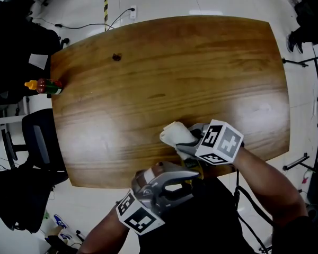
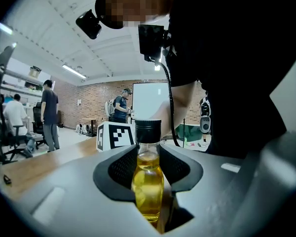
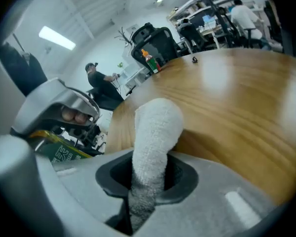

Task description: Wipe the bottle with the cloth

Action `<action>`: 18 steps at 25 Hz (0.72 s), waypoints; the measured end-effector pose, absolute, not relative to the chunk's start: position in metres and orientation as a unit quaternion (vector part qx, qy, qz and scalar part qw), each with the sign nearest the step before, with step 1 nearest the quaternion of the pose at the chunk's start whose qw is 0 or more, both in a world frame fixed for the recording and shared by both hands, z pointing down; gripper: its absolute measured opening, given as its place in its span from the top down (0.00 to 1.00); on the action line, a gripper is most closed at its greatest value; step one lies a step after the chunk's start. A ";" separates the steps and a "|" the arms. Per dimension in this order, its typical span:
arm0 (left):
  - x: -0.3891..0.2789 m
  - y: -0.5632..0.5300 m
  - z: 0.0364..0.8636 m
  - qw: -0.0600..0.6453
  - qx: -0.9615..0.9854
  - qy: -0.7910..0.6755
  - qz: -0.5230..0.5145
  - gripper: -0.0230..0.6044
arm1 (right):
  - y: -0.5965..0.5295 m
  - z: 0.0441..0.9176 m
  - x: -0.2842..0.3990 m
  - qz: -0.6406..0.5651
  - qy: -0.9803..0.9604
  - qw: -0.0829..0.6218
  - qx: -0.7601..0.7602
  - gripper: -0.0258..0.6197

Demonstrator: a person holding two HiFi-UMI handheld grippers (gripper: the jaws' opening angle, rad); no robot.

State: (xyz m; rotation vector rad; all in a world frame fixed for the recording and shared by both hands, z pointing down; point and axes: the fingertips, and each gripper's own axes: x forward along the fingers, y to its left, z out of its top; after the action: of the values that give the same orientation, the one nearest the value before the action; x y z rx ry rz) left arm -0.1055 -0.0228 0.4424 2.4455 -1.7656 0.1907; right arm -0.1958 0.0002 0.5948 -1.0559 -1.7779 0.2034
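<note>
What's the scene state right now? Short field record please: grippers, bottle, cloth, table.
left gripper: shut on bottle
bottle: clear, yellow liquid inside, black cap on
right gripper: shut on cloth
cloth: white, bunched, sticks out past the jaws
cloth-bottle contact: cannot tell
table: wooden; red sauce bottle with a yellow cap at its left edge in the head view
</note>
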 end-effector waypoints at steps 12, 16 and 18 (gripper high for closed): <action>-0.103 -0.023 0.445 0.054 0.807 -0.584 0.067 0.71 | -0.074 0.550 -0.212 -0.063 -0.866 0.411 -0.278 0.85; -0.106 -0.018 0.448 0.051 0.805 -0.588 0.062 0.71 | -0.111 0.479 -0.191 0.042 -0.911 0.360 -0.199 0.85; -0.108 -0.017 0.450 0.052 0.805 -0.588 0.060 0.71 | -0.112 0.443 -0.179 0.104 -0.916 0.336 -0.193 0.85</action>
State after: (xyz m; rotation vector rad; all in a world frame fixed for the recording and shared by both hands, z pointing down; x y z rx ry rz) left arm -0.1079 -0.0166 0.4495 2.4476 -1.7883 0.1825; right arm -0.1789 -0.1120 0.4426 -0.5044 -2.3886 0.2709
